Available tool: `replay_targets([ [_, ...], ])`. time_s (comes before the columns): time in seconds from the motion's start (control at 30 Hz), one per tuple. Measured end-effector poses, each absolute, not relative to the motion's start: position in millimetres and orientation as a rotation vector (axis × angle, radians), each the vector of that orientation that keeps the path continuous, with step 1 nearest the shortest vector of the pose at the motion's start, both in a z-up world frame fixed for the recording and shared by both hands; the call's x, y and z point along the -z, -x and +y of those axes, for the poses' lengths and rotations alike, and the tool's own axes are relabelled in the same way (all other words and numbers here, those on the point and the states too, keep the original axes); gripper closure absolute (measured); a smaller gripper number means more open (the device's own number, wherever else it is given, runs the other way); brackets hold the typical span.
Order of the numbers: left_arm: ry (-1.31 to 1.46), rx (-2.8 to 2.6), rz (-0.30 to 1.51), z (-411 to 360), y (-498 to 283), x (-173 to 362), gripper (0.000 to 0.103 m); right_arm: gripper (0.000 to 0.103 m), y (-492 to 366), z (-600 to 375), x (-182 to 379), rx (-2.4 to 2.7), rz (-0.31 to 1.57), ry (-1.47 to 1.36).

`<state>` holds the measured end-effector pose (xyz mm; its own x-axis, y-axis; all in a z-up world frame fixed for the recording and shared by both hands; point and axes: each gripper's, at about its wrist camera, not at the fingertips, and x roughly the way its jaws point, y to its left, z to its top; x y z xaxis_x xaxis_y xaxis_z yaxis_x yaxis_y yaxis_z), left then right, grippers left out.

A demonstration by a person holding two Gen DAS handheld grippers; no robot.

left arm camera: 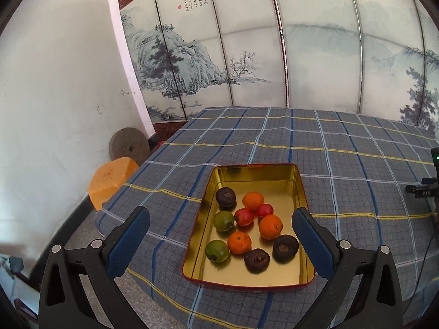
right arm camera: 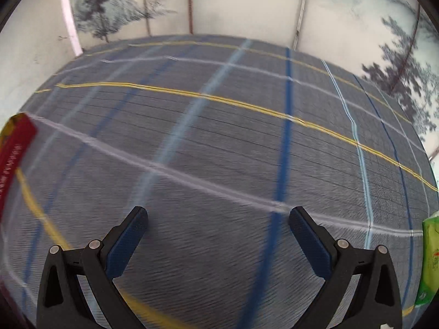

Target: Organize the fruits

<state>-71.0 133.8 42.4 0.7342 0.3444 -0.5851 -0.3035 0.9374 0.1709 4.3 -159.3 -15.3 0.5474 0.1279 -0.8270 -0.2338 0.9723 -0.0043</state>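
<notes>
Left tongs (left arm camera: 221, 215): fingers spread wide, nothing between them, held above the near end of the tin tray (left arm camera: 301, 189). The tray has a gold interior and red outer rim and sits on the counter (left arm camera: 343, 142), which is covered in grey-blue plaid cloth.

Tray contents, all in the near half:
- three oranges (left arm camera: 270, 226), loosely grouped at centre
- two small red fruits (left arm camera: 244, 217), touching or nearly touching one another
- two green fruits (left arm camera: 223, 220) along the left side
- three dark brown wrinkled fruits (left arm camera: 225, 196): one at the far left of the group, two at the near right

Far half of the tray bare.

Right tongs (right arm camera: 218, 216): also spread apart and empty, over bare plaid cloth. The view is motion-blurred. A red-sided edge at far left is probably the tin tray (right arm camera: 16, 142), though too little shows to confirm. A green packet (right arm camera: 429, 257) lies at the right border.

Off the counter's left side: an orange stool (left arm camera: 112, 178) and a round stone disc (left arm camera: 129, 145) against the wall.
</notes>
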Motion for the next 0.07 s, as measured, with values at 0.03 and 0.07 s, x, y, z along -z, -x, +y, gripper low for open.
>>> replay_targets([
  [0.03,-0.069,-0.362,0.660,133.0,69.0,-42.6,0.000,0.001,-10.4,-165.6,16.4,-0.200,0.971,0.122],
  [0.07,-0.069,-0.364,0.671,132.5,66.4,-42.6,0.000,0.001,-13.2,-168.8,15.8,-0.202,0.969,0.121],
])
